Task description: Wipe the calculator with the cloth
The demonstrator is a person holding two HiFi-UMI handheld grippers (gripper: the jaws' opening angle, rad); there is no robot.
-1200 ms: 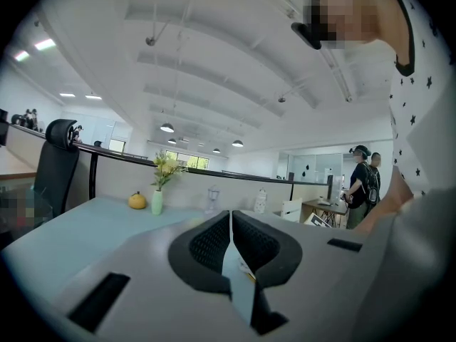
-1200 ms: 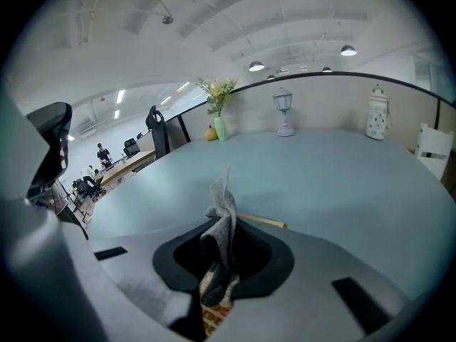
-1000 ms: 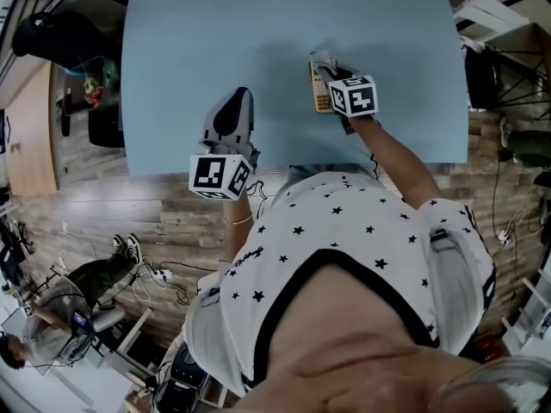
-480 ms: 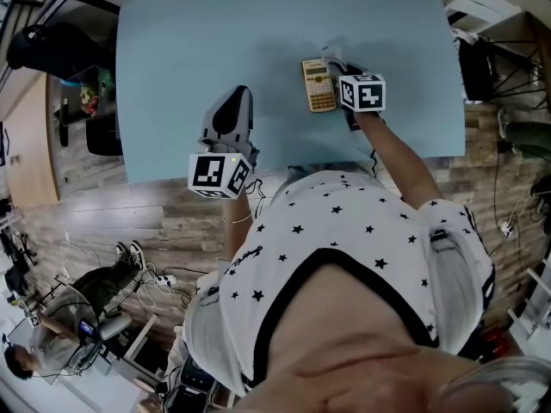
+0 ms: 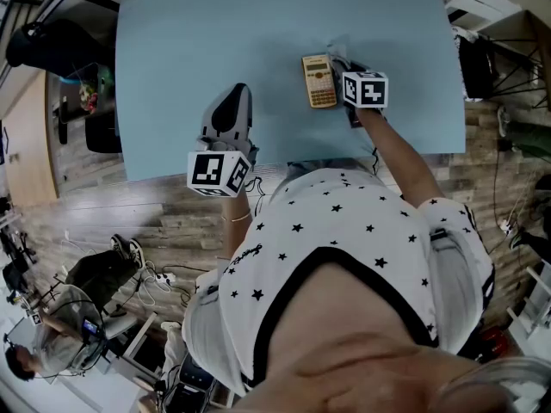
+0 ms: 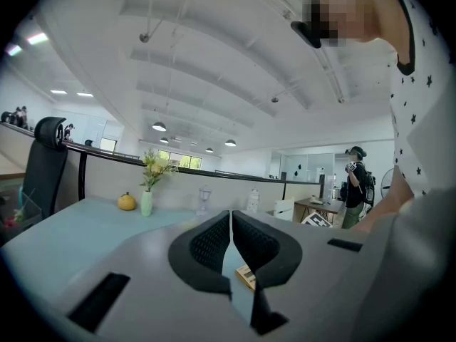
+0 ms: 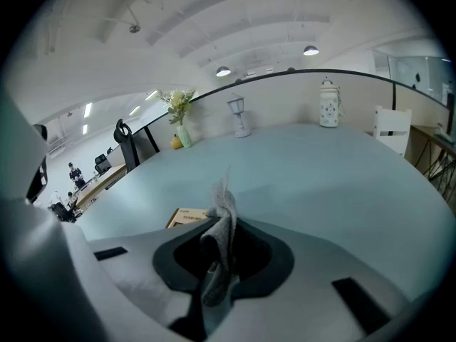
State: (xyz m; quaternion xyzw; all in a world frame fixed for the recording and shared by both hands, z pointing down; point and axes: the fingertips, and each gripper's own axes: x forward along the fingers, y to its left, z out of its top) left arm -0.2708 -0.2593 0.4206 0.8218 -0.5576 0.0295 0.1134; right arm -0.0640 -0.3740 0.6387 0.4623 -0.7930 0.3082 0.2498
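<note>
Mid-wipe I'd say: right gripper clamped on the cloth just right of the calculator on the table, left gripper closed and empty near the edge, so next the cloth needs dragging left over the keys.

Grey cloth, yellowish calculator, pale blue table, star-spotted white shirt.

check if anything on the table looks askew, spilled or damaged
Nothing stands out. The calculator lies flat on the blue table, just left of the right gripper, which is shut on the grey cloth. The left gripper is shut and empty near the table's near edge.
</note>
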